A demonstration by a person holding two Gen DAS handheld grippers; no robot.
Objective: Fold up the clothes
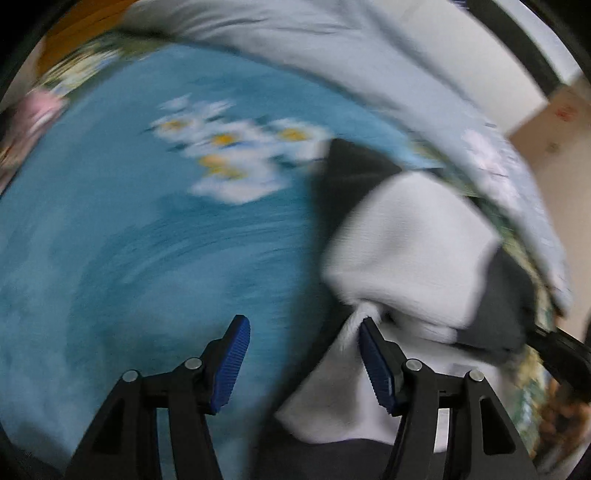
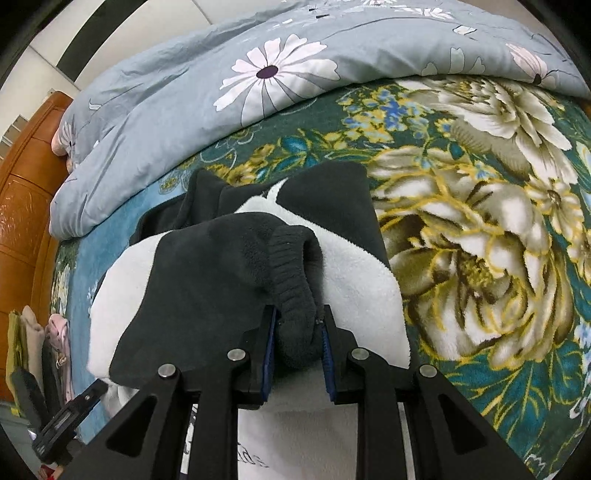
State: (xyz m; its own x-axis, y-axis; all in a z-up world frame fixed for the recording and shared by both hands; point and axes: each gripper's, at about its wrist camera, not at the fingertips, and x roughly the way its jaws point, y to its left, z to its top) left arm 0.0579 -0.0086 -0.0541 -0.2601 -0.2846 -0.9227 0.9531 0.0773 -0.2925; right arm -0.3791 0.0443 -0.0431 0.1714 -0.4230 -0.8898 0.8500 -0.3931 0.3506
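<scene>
Left wrist view, blurred: a teal fleece blanket (image 1: 147, 258) with a cluster of white daisies covers the bed, and a pale blue-grey duvet (image 1: 332, 48) is heaped along its far edge. A white wall and a dark vertical strip stand behind, with an orange wooden headboard (image 1: 70, 33) at the top left. The left gripper (image 1: 301, 363) has its blue pads spread wide over the blanket; the white edge of a black-and-white fleece garment (image 1: 406, 243) touches the right pad, but nothing is pinched between them.

Right wrist view, sharp: the same blanket (image 2: 498, 240) shows large cream and yellow flowers on dark green, the flowered duvet (image 2: 221, 81) lies bunched across the far side, and the headboard (image 2: 26, 206) runs down the left. A small stack of folded clothes (image 2: 40, 339) sits at the lower left by the bed's edge. The fleece garment (image 2: 207, 280) lies on the blanket just ahead of the right gripper (image 2: 297, 350), whose fingers pinch its dark ribbed cuff (image 2: 295, 295). The tip of the other gripper (image 2: 70, 421) shows at the lower left
</scene>
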